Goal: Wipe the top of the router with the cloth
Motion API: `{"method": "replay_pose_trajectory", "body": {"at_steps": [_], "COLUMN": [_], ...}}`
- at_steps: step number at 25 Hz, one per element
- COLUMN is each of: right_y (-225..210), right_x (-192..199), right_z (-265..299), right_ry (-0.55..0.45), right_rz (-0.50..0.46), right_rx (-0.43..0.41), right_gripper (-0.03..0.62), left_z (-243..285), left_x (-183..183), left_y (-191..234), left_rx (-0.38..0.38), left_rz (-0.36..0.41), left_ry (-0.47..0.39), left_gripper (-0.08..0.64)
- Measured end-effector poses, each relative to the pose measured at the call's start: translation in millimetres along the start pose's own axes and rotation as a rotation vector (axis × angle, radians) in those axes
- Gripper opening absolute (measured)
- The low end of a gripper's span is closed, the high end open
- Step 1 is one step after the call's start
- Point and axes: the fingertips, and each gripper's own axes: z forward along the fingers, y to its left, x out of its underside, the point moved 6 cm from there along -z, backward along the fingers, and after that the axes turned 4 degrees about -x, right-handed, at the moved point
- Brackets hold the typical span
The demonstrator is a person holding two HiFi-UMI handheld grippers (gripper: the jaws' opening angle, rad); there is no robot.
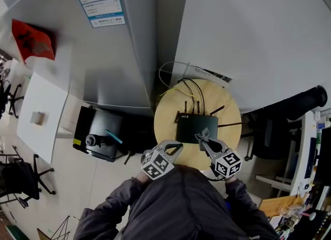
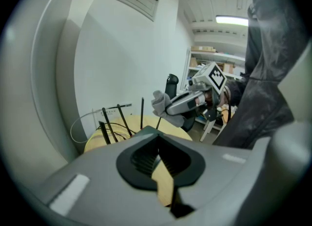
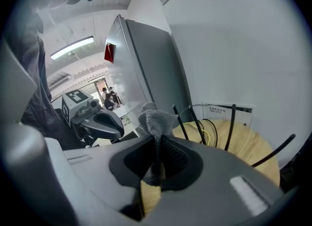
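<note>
Left gripper [image 1: 175,147]: jaws clenched together, nothing between them. Sits over near left edge of round wooden table [image 1: 166,114], just left of router.

Right gripper [image 1: 204,138]: grasping grey cloth [image 1: 202,132], which bunches up past jaw tips. Sits at near right corner of black router [image 1: 195,128]. Cannot tell whether cloth touches router top.

Router at mid-table, antennas [image 3: 232,125] raised along far edge.

Cables [image 1: 196,96] run from router to far wall socket [image 1: 209,73].

Grey cabinet [image 1: 121,42] far left.
</note>
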Motion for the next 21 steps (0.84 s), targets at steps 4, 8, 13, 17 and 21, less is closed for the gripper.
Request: {"method": "replay_pose_trajectory", "body": {"at_steps": [4,8,13,17,21], "right_y": [1,3,6,8,10], "right_x": [-2,-3,-6,-6,-7], "right_z": [0,2,4,6,8], "right_ry": [-0.001,-0.001,0.002,0.004,0.005], "right_rz": [-0.006,-0.015,-0.032,-0.039,-0.049], "right_rx": [0.002,0.002,0.001,0.0,-0.007], "right_gripper": [0.029,0.029,0.029,0.029,0.029], "left_z": [0,0,-1,-2,-3], "left_x": [0,0,1,1,1], "left_y": [0,0,3,3,4], "left_rx": [0.001,0.003,-0.002,-0.003,-0.003], "left_rz": [0.0,-0.001,-0.004,-0.005,-0.005], "left_ry": [-0.002,-0.003,-0.005,-0.005,-0.006], "left_gripper": [0.0,0.0,0.0,0.0,0.0]}}
